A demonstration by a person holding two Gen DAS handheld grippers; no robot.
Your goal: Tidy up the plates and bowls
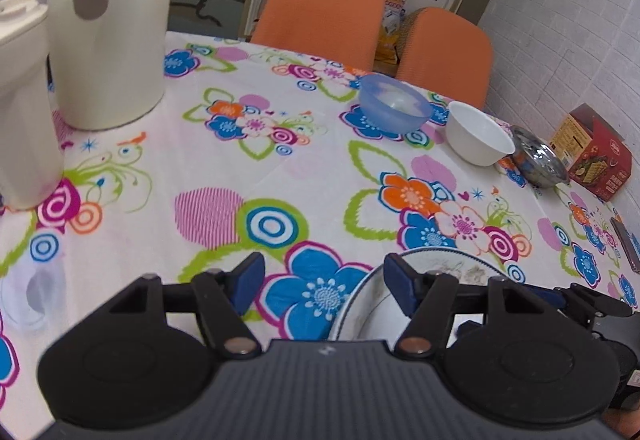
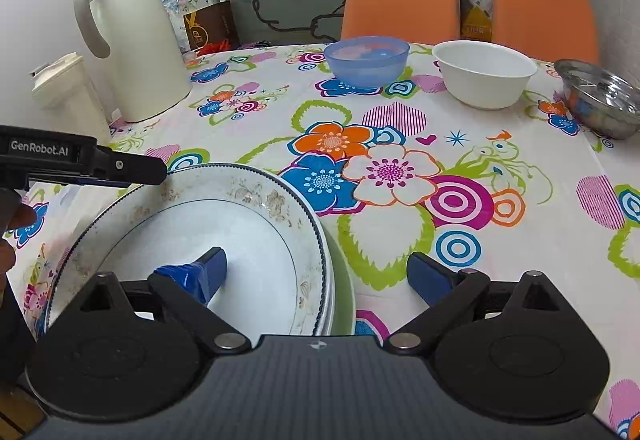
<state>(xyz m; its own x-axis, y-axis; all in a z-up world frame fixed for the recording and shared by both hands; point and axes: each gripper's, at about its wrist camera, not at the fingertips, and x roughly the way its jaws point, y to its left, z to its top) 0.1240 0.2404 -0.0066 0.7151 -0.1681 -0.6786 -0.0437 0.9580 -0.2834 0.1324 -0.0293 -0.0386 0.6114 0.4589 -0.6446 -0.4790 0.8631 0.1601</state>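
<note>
A stack of plates lies near the table's front edge, a white one with a blue rim and faded flowers on top, a green rim showing beneath. My right gripper is open above the stack's right edge, with its left finger over the plate and its right finger over the cloth. My left gripper is open too, holding nothing, its right finger at the plate's left rim. Farther back stand a blue bowl, a white bowl and a steel bowl.
A cream thermos jug and a smaller cream container stand at the back left. Two orange chairs sit behind the table. A red box is by the wall at right. The floral cloth is bare in the middle.
</note>
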